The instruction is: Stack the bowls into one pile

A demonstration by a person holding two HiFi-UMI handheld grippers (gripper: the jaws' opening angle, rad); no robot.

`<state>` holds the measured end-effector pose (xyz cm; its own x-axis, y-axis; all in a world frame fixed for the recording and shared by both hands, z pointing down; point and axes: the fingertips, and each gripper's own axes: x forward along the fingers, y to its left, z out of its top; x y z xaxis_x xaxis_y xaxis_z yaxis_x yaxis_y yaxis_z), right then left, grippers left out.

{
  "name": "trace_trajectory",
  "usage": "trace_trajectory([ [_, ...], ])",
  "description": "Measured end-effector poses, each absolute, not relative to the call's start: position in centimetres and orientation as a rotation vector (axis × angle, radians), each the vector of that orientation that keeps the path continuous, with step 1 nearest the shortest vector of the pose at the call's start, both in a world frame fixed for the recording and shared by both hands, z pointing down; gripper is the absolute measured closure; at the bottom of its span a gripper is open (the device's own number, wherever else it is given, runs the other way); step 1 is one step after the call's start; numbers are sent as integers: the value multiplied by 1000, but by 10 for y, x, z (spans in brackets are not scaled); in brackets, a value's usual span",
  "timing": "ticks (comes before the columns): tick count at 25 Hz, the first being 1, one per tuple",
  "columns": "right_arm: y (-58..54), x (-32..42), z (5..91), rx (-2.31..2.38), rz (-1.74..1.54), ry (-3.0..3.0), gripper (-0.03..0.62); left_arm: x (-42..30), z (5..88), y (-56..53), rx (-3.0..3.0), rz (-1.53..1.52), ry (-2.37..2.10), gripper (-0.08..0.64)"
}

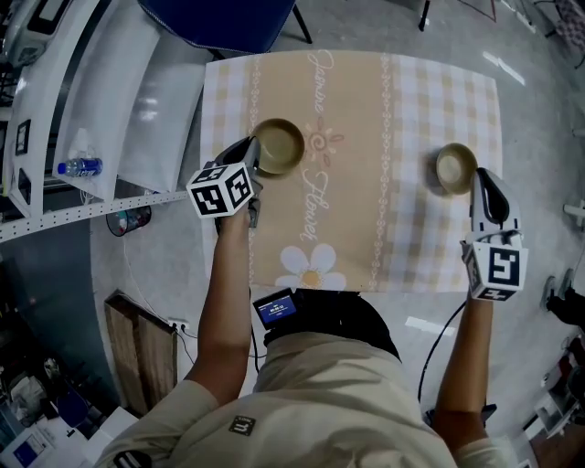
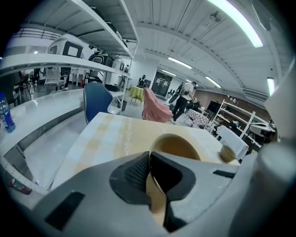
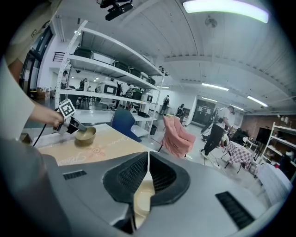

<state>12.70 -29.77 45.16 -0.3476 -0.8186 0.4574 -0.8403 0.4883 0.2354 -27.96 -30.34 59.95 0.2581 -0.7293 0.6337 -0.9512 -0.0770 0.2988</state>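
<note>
Two tan bowls stand on the checked tablecloth. The larger bowl is at the left, and my left gripper is shut on its near-left rim. In the left gripper view the jaws pinch that bowl's rim at the left gripper. The smaller bowl sits at the right. My right gripper is shut on its right rim. The right gripper view shows the right gripper closed on the pale rim of that bowl, with the larger bowl far off at the left.
A blue chair stands beyond the table's far edge. White shelving with a water bottle runs along the left. A pink-covered chair and people stand farther off. The cloth between the bowls is bare.
</note>
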Motion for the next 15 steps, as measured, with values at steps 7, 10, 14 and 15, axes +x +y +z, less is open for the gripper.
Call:
trace_trajectory([
  [7, -267, 156, 420, 1443, 42, -2175, 583, -216, 545, -310, 1981, 299, -1430, 543],
  [10, -253, 171, 402, 1485, 34, -2158, 583, -186, 523, -315, 2038, 272, -1383, 543],
  [14, -246, 196, 415, 1545, 52, -2163, 584, -151, 526, -328, 2095, 282, -1352, 543],
  [15, -242, 204, 414, 1562, 56, -2158, 583, -142, 525, -330, 2108, 284, -1340, 543],
])
